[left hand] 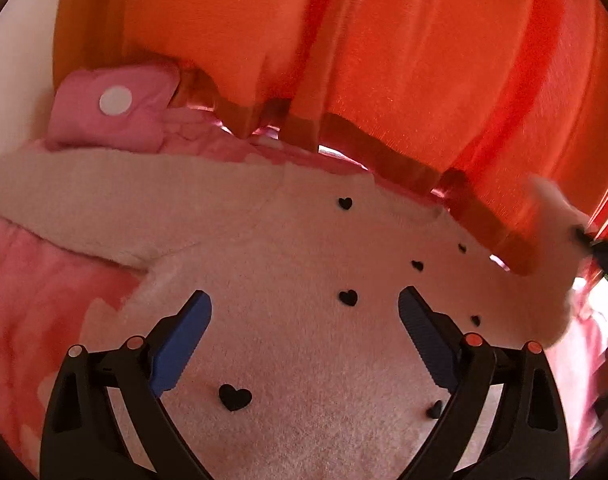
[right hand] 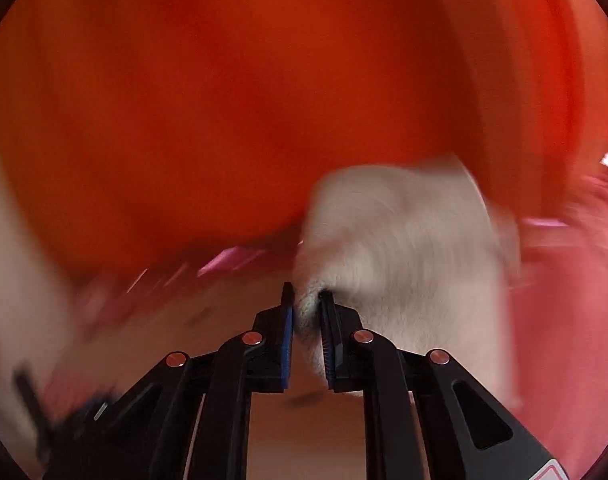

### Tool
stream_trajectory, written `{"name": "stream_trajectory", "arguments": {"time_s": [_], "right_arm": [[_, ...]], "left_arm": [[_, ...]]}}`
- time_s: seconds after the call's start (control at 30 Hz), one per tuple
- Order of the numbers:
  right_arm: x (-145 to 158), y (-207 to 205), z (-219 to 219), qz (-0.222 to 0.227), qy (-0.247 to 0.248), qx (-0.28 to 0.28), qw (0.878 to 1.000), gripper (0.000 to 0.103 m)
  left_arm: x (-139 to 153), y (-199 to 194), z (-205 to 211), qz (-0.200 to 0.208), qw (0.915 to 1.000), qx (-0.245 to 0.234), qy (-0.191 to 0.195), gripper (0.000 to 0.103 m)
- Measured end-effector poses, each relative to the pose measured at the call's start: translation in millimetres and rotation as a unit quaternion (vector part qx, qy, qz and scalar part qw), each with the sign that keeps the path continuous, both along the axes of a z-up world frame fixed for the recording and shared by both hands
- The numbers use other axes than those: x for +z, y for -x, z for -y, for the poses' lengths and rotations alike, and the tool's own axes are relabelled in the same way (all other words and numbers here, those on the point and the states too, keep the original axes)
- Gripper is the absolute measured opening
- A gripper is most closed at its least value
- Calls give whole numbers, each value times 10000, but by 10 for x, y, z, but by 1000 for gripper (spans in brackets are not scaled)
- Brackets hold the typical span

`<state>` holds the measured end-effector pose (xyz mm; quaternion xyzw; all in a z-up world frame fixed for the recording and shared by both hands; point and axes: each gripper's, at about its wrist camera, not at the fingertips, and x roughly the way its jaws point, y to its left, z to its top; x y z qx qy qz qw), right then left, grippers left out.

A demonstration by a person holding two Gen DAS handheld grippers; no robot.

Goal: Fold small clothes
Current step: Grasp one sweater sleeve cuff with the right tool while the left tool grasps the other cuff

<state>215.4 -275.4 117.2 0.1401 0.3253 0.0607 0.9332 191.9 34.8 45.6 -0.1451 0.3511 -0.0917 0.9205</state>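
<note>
A fluffy white garment dotted with small black hearts lies spread on a pink blanket, with one sleeve stretched out to the left. Just above its middle my left gripper hovers open, and nothing sits between the blue pads. At the far right of the left wrist view, my right gripper lifts a corner of the garment. The right wrist view is blurred, but it shows my right gripper shut on a fold of the white garment, which bunches up beyond the fingertips.
An orange curtain hangs along the far side, its hem reaching the blanket. A pink pillow with a white dot rests at the back left, against a pale wall. Pink blanket also fills the right of the right wrist view.
</note>
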Motion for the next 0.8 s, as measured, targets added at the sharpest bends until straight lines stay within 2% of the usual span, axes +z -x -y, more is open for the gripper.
{"name": "stream_trajectory", "arguments": {"time_s": [0.03,0.07,0.13,0.23,0.3,0.37,0.43,0.5,0.63,0.67,0.77,0.8], "right_arm": [[-158,-99,-272,-213,124,219,9995,22],[-338,-176,-480,-436,255,312,9982,25],[-541,-174,-563,-671,298,116,9972,25],[-518,-37,-279,-899,-111,-225,9956,30],[-403,198,55,-856,-551,-718,9922,41],[-385,556,433,-740,-979,-1355,9832,64],[-503,744,673,-925,-1227,-1773,9721,64],[-671,840,902,-1133,-1546,-2114,9584,64],[-925,818,1068,-1413,-1878,-2345,9433,64],[-981,801,1075,-1449,-2014,-2315,9407,64],[-1041,754,1081,-1431,-2399,-2223,9341,64],[-1038,727,1081,-1418,-2414,-2228,9338,64]], "left_arm": [[-17,-19,-32,-70,9999,-21,114,94],[-36,-42,-51,-131,9997,-38,188,95],[-82,-97,-109,-278,9988,-80,389,96],[-106,-183,-201,-379,9966,-58,724,98],[-131,-277,-265,-479,9937,-11,1015,98],[-191,-380,-312,-572,9898,45,1304,98],[-276,-502,-341,-724,9863,116,1480,98],[-362,-578,-347,-851,9851,183,1481,98],[-517,-673,-396,-1095,9817,346,1517,93],[-527,-684,-409,-1096,9810,370,1555,89],[-511,-721,-428,-1000,9791,193,1762,64],[-514,-735,-438,-1012,9782,203,1804,62]]}}
